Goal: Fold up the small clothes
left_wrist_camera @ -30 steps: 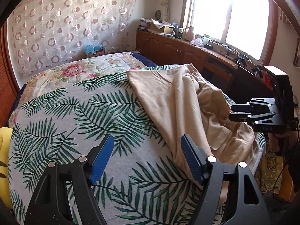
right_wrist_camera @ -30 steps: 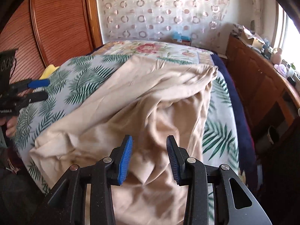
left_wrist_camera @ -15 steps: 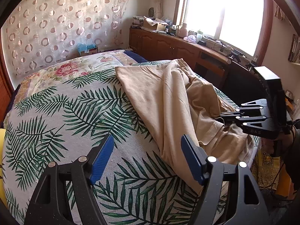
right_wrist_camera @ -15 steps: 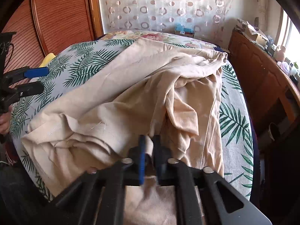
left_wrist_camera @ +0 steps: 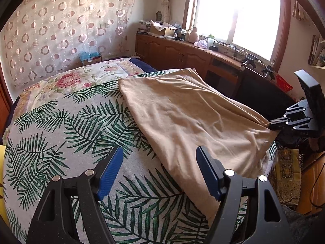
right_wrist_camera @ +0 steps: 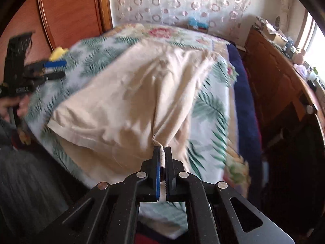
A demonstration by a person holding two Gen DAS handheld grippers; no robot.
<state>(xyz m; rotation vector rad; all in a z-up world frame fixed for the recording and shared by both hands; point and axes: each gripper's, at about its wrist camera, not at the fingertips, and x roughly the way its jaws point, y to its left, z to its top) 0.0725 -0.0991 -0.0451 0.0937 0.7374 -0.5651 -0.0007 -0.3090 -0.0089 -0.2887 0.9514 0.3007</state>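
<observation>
A beige garment [left_wrist_camera: 189,120] lies spread on the bed's palm-leaf cover [left_wrist_camera: 67,134]. In the right wrist view the garment [right_wrist_camera: 132,93] is pulled taut toward me. My right gripper [right_wrist_camera: 161,152] is shut on a bunched edge of the garment and holds it past the bed's near edge; it also shows in the left wrist view [left_wrist_camera: 273,124] at the right. My left gripper [left_wrist_camera: 159,172] is open and empty, hovering above the cover just left of the garment's near edge. It shows at the left in the right wrist view [right_wrist_camera: 54,69].
A wooden cabinet [left_wrist_camera: 182,55] with clutter runs under the window on the right. A patterned curtain [left_wrist_camera: 61,30] hangs behind the bed. A wooden wardrobe [right_wrist_camera: 69,14] stands at the left. A yellow item [right_wrist_camera: 57,51] lies by the bed's far left side.
My right gripper closed on the garment's edge and pulled it back toward the bed's edge, stretching the cloth out flatter. My left gripper stayed open and shifted slightly.
</observation>
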